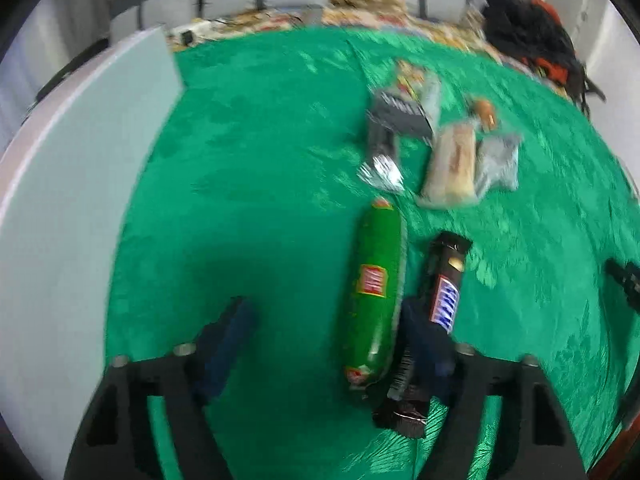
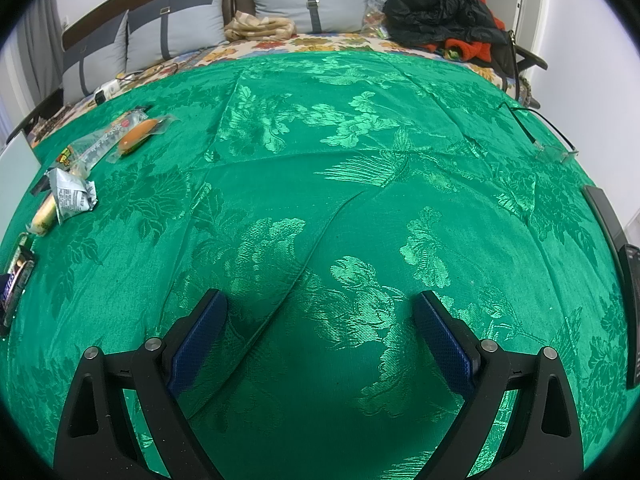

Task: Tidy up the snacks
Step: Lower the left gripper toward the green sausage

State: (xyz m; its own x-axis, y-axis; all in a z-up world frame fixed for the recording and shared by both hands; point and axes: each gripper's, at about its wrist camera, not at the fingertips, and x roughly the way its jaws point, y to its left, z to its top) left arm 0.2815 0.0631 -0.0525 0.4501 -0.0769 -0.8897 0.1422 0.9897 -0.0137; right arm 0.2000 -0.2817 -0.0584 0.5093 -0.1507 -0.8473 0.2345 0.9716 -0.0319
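Left gripper (image 1: 324, 344): jaws apart over the green patterned cloth (image 1: 260, 160), nothing clamped that I can see. The long green tube-shaped snack pack (image 1: 374, 300) lies between the fingers, close to the right one; the frame is blurred, so I can't tell whether they touch. The dark brown Snickers bar (image 1: 440, 300) sits just right of the tube, under that right finger. Upper right of the frame: a loose cluster of small wrappers (image 1: 452, 160), silver, beige and grey. A pale flat panel (image 1: 80, 200) fills the left edge.

Right gripper (image 2: 320, 332): wide open and empty over bare cloth. Same snacks at the far left edge, including a silver foil packet (image 2: 72, 196).
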